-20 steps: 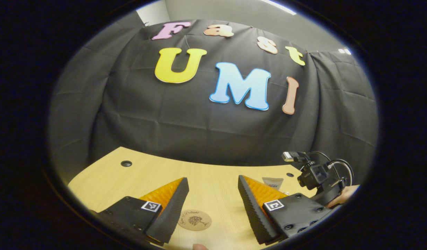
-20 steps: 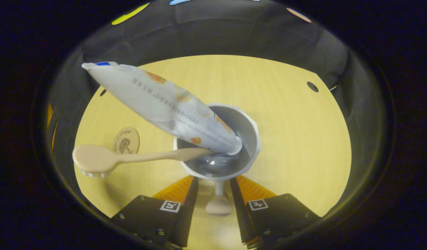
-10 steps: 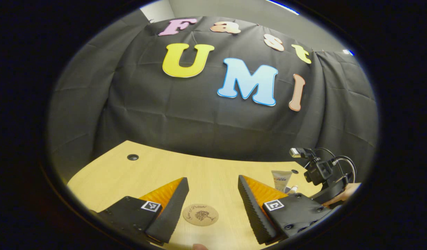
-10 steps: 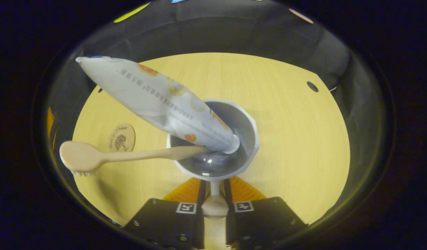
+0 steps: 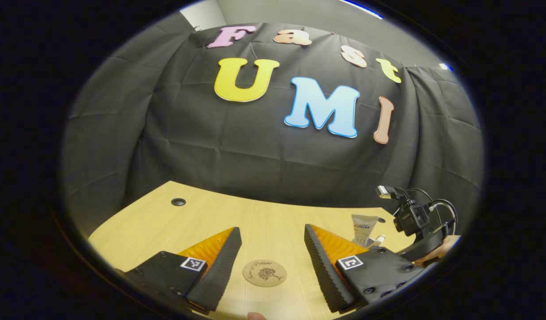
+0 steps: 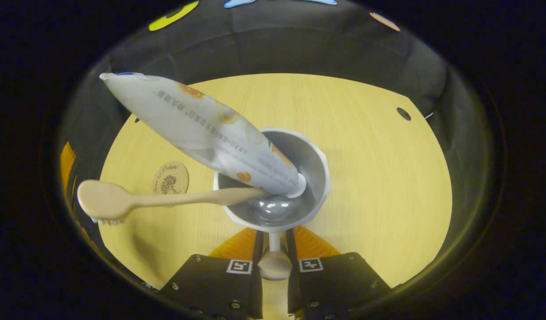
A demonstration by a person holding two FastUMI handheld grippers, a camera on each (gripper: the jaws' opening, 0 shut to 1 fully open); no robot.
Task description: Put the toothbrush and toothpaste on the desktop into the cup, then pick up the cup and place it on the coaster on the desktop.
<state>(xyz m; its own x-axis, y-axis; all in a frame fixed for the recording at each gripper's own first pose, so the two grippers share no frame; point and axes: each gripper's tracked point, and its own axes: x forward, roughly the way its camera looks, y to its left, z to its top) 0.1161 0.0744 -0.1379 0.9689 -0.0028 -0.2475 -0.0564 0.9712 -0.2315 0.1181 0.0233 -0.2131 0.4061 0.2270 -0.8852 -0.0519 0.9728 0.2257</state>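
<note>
The pale wooden surface (image 6: 366, 178) is seen spread wide in the right gripper view, with the booth's black cloth wall (image 5: 255, 155) hung behind it; the grey cup (image 6: 315, 178) is found near the middle of that surface, its handle (image 6: 274, 260) pinched between the jaws of the right gripper (image 6: 273, 258), which are closed tight on it from both sides; whether the cup is resting on the surface or raised off it cannot be told. The toothpaste (image 6: 201, 129) is stood cap-down in the cup, its tube leaned out over the rim toward the upper left; the toothbrush (image 6: 166, 200) is lodged beside it, handle end in the cup and head stuck out to the left, bristles turned downward. The round coaster (image 6: 170, 178) is seen flat on the surface, left of the cup and apart from it, partly crossed by the toothbrush. In the left gripper view the left gripper (image 5: 273, 249) is held above the surface with its jaws spread wide and nothing between them; the coaster (image 5: 264, 273) is framed in the gap below them; the top of the toothpaste (image 5: 364, 227) is glimpsed at the right, just beside the right gripper's camera mount (image 5: 415, 218).
</note>
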